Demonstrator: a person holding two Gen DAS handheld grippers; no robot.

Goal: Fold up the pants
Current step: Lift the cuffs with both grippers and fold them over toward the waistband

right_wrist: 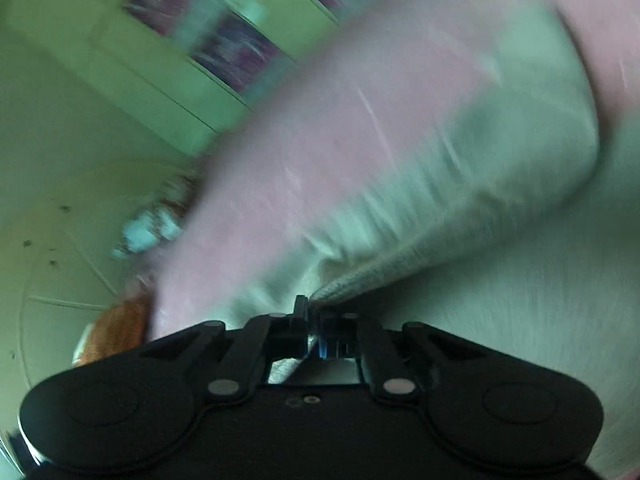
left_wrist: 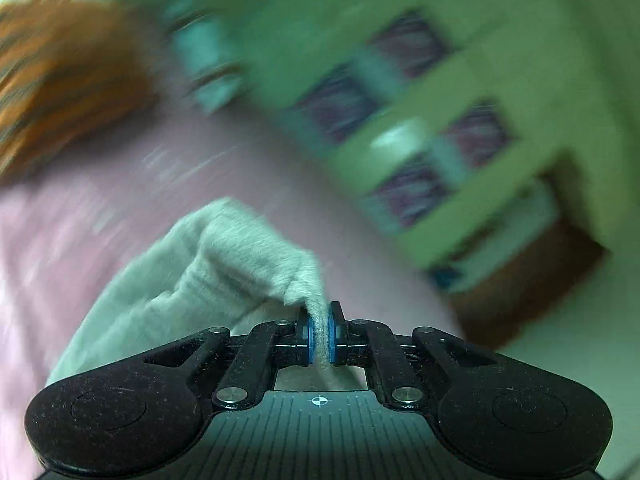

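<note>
A pink bed sheet fills most of both views, blurred by motion; it covers the surface under the pants. In the left wrist view it spreads across the left and middle of the frame, and in the right wrist view it runs as a broad band from lower left to upper right.

Behind it stands a pale green wall with dark, smeared panes of a window, tilted steeply in both views, so each camera sits rolled to one side. An orange patterned cloth lies at the far left edge of the sheet, too blurred to name further.

The pants, of light grey fuzzy fabric, lie bunched on the sheet and rise in a ridge toward the left hand-held gripper. In the right wrist view the same grey fabric stretches across the right half of the frame, with a ribbed edge leading down to the right hand-held gripper.

The left hand-held gripper points slightly downward, and its blue pads are clenched on a pinched fold of the pants. The right hand-held gripper also points somewhat downward, its jaws clamped together on the ribbed edge of the pants, with fabric showing beneath them.
</note>
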